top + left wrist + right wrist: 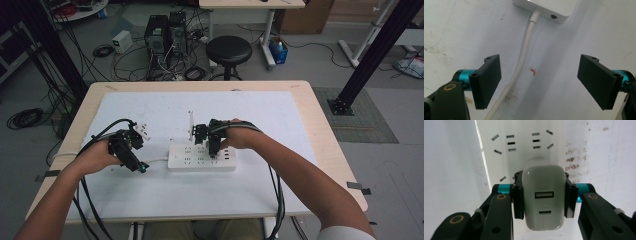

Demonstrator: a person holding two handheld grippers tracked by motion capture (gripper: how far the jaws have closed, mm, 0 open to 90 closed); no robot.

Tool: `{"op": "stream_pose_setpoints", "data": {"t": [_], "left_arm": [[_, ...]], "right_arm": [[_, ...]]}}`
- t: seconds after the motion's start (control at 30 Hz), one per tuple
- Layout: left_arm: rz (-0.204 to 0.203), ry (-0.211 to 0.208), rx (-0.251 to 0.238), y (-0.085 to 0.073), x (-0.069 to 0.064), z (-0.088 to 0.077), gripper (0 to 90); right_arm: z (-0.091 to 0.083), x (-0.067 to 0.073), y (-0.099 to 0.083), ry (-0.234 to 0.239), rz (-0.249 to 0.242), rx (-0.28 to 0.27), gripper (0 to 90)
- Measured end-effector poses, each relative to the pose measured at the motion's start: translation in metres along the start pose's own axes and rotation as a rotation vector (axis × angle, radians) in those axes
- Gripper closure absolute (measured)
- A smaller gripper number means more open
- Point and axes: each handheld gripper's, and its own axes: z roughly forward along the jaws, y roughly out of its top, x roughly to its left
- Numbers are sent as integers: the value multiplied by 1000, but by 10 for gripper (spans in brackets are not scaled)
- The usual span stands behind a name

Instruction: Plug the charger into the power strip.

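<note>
Taking the white power strip (pixel 202 157) at the middle of the white mat (pixel 150 190) as the landmark: to its left the left gripper (pixel 141 167) rests on the mat with its jaws spread wide and nothing gripped, the strip's white cord (pixel 522 58) running between them without touching. Directly over the strip's right half, the right gripper (pixel 214 148) is clamped on a white charger (pixel 544 197): a glossy, rounded block whose end face carries a rectangular USB port above a smaller oval one. The strip's socket slots show just beyond it.
</note>
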Motion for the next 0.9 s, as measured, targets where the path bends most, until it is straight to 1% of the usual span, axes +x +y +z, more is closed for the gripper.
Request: {"op": "stream_pose_setpoints", "data": {"t": [0.03,0.07,0.1,0.13,0.17,0.2,0.23,0.27,0.3,0.37,0.4,0.43,0.47,0.5,0.53,0.57,0.6,0.63,0.7,0.73,0.77,0.8,0.87,0.9], "left_arm": [[4,2,2,-1,0,-1,193],[-3,2,-3,-2,0,-1,193],[-10,5,-4,-3,0,-1,193],[-11,4,0,-3,1,-1,193],[-15,6,8,-3,2,0,193],[-12,5,11,-3,2,0,193],[-14,2,9,-2,2,0,193],[-10,2,10,-2,1,0,193],[-11,4,7,-1,0,-1,193],[-8,5,1,-2,-1,-2,193],[-12,6,2,-2,-1,-1,193],[-16,9,1,-3,-2,-1,193],[-15,8,-2,-3,-2,-1,193],[-18,6,-3,-4,-2,-1,193],[-12,5,6,-5,-1,-1,193],[-14,4,5,-6,-1,0,193],[-23,2,-2,-7,-1,0,193],[-28,3,-2,-8,0,1,193],[-28,0,-7,-8,1,2,193],[-27,1,-3,-8,2,1,193],[-31,2,-13,-8,2,2,193],[-48,0,-32,-7,1,3,193],[-14,-3,-11,-6,3,3,193],[-23,-5,-15,-6,2,4,193]], "right_arm": [[1,-2,-4,17,26,-26,615],[1,-4,-7,33,52,-43,613],[1,-6,-10,41,55,-66,614],[2,-5,-11,36,45,-75,615],[2,-3,-11,25,32,-70,618],[2,1,-8,-6,-20,-46,622],[2,3,-5,-21,-48,-20,624],[3,4,-1,-33,-85,8,626],[3,4,0,-31,-100,23,626],[4,0,1,-7,-95,28,626],[4,-4,0,19,-75,22,625],[4,-7,0,36,-67,19,625],[5,-10,0,63,-45,4,624],[5,-13,-1,85,-19,4,624],[6,-16,0,106,-13,1,624],[6,-17,1,113,-14,5,624],[6,-16,3,108,-20,17,624],[7,-15,5,95,-45,31,625],[7,-7,10,48,-91,76,625],[7,-7,11,46,-96,80,625],[7,-10,9,66,-77,74,625],[7,-13,8,79,-62,67,625],[7,-13,6,84,-47,52,625],[8,-13,5,85,-39,39,625]]}}
